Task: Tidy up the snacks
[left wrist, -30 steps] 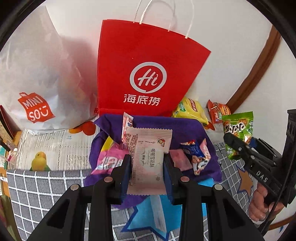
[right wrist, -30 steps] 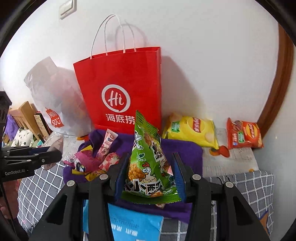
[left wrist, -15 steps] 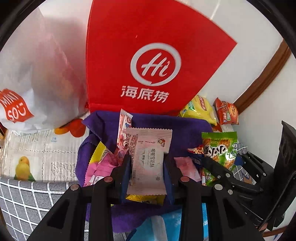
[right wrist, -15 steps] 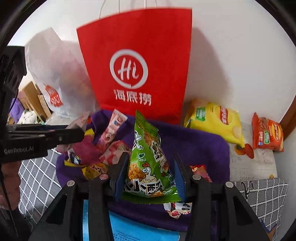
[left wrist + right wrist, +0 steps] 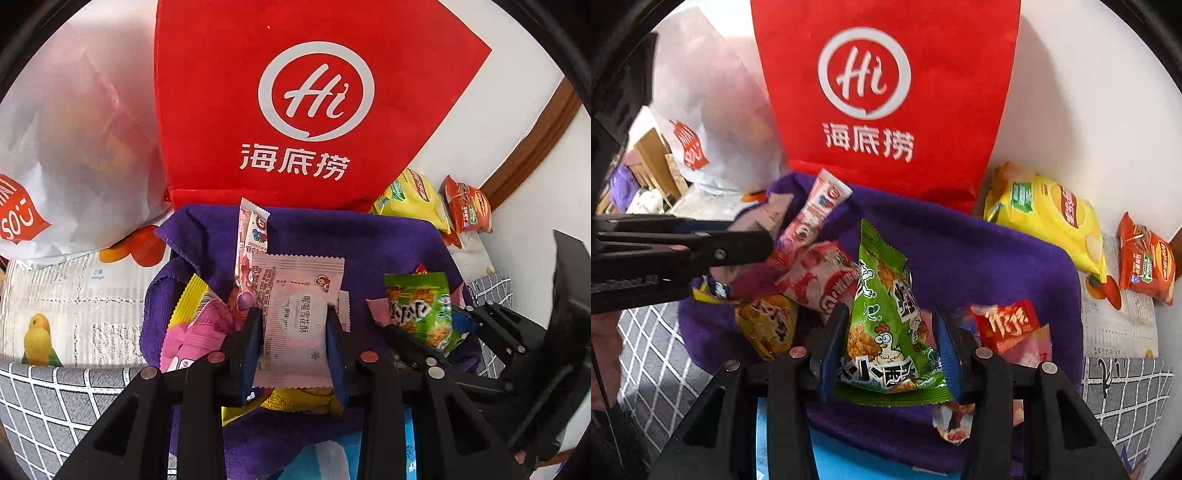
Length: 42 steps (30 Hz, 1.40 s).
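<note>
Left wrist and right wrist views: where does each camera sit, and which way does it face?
Left wrist view: on the left gripper, looking down along its fingers at the pale pink packet over the purple cloth; right gripper at its right.
Right wrist view: on the right gripper, facing the green snack bag; left gripper at its left.
Shared: red paper bag, cloth.
</note>
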### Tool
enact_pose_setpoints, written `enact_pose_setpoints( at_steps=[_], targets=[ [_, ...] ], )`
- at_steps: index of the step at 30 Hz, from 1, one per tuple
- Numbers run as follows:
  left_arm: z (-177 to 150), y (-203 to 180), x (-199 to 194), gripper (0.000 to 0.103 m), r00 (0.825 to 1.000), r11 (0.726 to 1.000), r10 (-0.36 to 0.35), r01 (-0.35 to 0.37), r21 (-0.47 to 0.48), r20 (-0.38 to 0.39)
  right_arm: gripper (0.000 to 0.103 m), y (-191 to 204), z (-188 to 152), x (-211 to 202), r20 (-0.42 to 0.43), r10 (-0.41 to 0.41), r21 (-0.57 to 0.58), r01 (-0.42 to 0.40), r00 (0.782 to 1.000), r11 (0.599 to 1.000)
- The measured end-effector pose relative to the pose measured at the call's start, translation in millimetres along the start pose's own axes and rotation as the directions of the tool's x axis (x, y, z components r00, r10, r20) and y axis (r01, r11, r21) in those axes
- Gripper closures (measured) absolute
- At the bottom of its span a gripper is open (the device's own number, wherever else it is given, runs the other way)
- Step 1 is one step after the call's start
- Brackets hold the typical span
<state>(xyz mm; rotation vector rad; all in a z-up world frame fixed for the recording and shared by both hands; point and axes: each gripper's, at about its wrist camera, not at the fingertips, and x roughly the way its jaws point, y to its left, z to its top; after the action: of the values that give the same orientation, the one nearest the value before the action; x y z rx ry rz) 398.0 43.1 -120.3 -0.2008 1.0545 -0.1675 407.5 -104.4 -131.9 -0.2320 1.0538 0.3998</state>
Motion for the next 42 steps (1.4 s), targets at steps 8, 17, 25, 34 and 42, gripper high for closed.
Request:
enact_pose_setpoints(
  at_steps=[8, 17, 25, 34, 42],
  targets=[
    [-1, -3, 7, 0.069, 1.0, 1.0, -0.002, 0.002, 0.016, 0.0, 0.057, -9, -3, 12, -0.022, -0.026, 0.014, 0.026, 0.999, 1.0],
    [1, 0, 5, 0.068, 1.0, 1.0, -0.003, 0.003, 0.013, 0.002, 0.042, -12, -2, 2, 0.001, -0.028, 0.043, 0.028, 1.0, 0.999],
    [0, -6, -15, 0.04, 1.0, 0.999, -0.006, 0.005, 0.034, 0.029, 0.033, -5, 5, -29, 0.065, -0.017, 0.073, 0.012, 0.998, 0.997],
    [-4, -18, -58, 0.037, 0.996, 0.998, 0.004, -0.01, 0.062, 0.093, 0.032, -1, 1, -83, 0.13, -0.086, 0.129, 0.069, 0.988, 0.989],
    [-35, -41, -106, 0.037, 0.987, 0.994, 0.008, -0.025, 0.102, 0.163, 0.032, 0, -24, -141, 0.146, -0.16, 0.194, 0.131, 0.976, 0.972]
  ],
)
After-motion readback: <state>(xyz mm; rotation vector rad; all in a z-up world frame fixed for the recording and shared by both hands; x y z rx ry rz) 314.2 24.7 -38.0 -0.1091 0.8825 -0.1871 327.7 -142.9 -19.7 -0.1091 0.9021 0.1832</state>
